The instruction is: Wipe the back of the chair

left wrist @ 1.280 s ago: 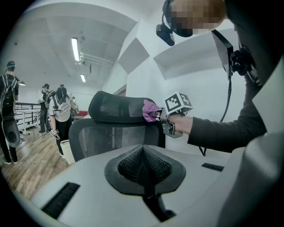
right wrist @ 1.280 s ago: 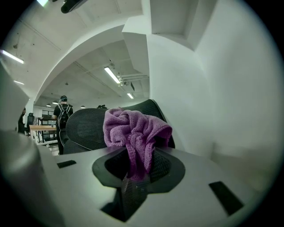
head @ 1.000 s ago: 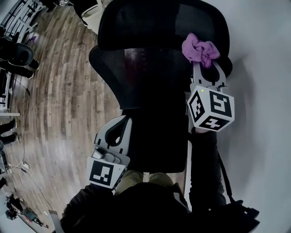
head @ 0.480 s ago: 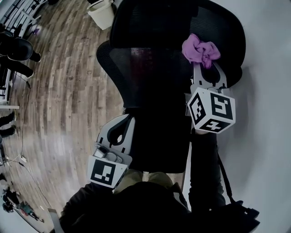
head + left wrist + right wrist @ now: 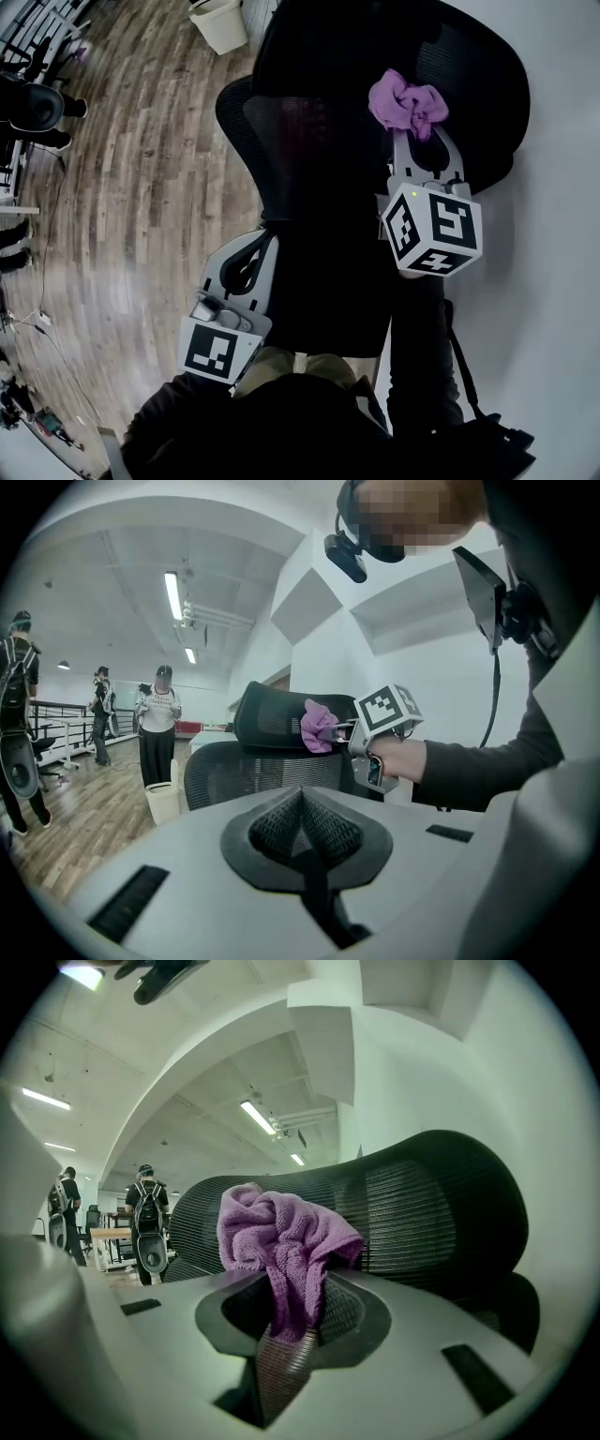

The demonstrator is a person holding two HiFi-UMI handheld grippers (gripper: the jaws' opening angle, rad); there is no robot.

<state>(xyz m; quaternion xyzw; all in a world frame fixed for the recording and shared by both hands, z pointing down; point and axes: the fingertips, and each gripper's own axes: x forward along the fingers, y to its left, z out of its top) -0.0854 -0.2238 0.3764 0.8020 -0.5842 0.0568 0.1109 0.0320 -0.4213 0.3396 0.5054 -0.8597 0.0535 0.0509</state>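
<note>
Up at the chair back [image 5: 309,159], right gripper [image 5: 414,136] clamps purple cloth [image 5: 406,101]; contact with mesh unclear. Left gripper [image 5: 260,244] jaws pressed together, nothing between, low beside chair. Waste bin [image 5: 220,23] on wood floor [image 5: 141,187]; people [image 5: 157,724] standing beyond.

chair back [image 5: 375,56]: black mesh, upright | cloth [image 5: 407,101]: purple, crumpled, against the chair back's upper part

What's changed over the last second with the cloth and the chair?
The chair back has shifted rightward in the head view, so the purple cloth in the right claw now sits further in from its right edge. Nothing was grasped or let go: the right claw stays shut on the cloth, the left claw stays shut and empty, low beside the chair.
</note>
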